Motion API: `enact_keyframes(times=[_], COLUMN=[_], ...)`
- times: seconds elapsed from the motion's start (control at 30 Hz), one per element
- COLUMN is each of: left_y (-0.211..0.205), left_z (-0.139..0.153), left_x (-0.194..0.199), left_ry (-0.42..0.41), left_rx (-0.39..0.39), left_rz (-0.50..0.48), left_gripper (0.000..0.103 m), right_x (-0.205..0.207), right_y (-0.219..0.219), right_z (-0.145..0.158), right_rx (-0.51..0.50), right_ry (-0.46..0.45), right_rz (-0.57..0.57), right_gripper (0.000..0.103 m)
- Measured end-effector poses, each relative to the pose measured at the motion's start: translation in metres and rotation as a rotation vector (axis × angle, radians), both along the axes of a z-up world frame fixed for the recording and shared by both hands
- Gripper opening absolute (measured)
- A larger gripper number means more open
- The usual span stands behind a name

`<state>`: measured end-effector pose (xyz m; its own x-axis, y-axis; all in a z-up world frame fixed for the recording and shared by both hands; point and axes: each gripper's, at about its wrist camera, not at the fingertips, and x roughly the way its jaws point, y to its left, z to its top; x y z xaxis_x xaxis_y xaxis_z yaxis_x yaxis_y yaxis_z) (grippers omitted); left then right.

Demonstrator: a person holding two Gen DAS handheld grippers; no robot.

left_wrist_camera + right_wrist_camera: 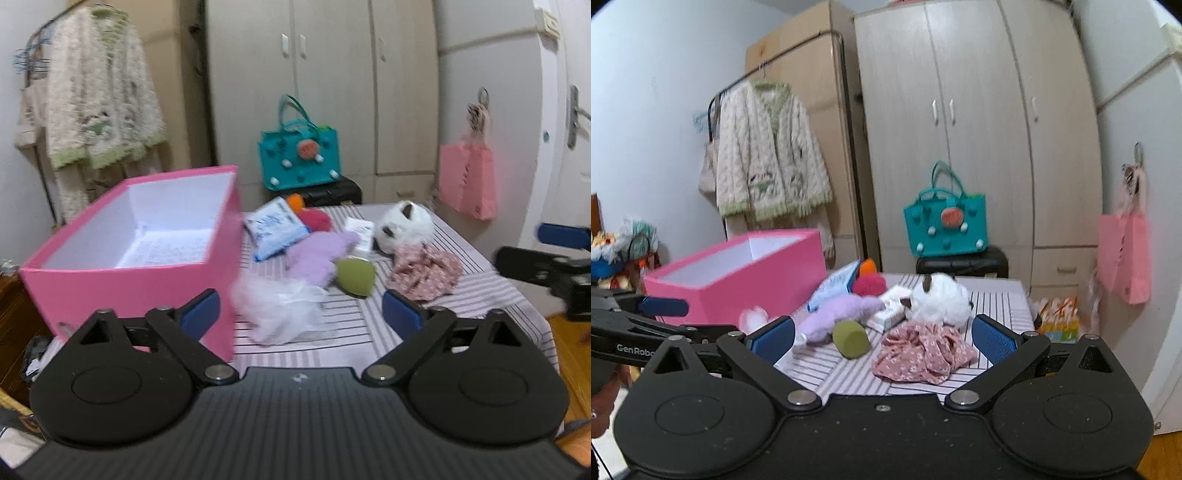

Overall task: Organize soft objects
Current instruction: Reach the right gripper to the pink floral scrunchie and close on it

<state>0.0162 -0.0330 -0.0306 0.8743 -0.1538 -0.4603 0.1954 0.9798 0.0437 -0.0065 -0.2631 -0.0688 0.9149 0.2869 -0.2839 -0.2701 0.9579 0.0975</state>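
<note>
An open pink box [122, 284] with a white inside stands at the table's left; it also shows in the right wrist view [738, 273]. Soft items lie beside it: a white mesh puff [280, 314], a purple plush [321, 254], an olive sponge [356, 277], a floral pink scrunchie [424, 271], a white plush cat [404, 225], a red pompom [317, 219] and a blue tissue pack [275, 227]. My left gripper [301, 314] is open and empty, just before the mesh puff. My right gripper [882, 338] is open and empty, in front of the scrunchie [923, 356] and sponge [851, 338].
The table has a striped cloth [480, 288]. A small white carton [360, 229] lies among the items. A teal bag [299, 151] sits on a black stool behind the table. A pink bag [467, 181] hangs at right, a cardigan [99, 99] at left.
</note>
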Motion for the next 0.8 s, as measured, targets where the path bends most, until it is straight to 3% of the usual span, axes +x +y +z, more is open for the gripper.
enact_keyframes(times=[0.17, 0.37, 0.5, 0.63, 0.8], left_y=[-0.028, -0.043, -0.054, -0.056, -0.065], left_z=[-0.014, -0.032, -0.038, -0.041, -0.048], left_x=[0.026, 0.057, 0.059, 0.069, 0.084], left_ry=[0.056, 0.126, 0.065, 0.087, 0.090], left_rx=[0.070, 0.129, 0.228, 0.228, 0.333], left_rz=[-0.014, 0.032, 0.075, 0.101, 0.145], left_gripper=[0.082, 0.080, 0.078, 0.078, 0.078], right_x=[0.036, 0.071, 0.096, 0.119, 0.141], right_y=[-0.010, -0.015, -0.017, -0.019, -0.020], right_z=[-0.014, -0.027, -0.037, -0.044, -0.049], right_rx=[-0.040, -0.136, -0.182, -0.202, -0.193], right_ry=[0.077, 0.150, 0.225, 0.278, 0.321], right_rz=[0.050, 0.115, 0.176, 0.246, 0.285], right_gripper=[0.102, 0.100, 0.100, 0.100, 0.100])
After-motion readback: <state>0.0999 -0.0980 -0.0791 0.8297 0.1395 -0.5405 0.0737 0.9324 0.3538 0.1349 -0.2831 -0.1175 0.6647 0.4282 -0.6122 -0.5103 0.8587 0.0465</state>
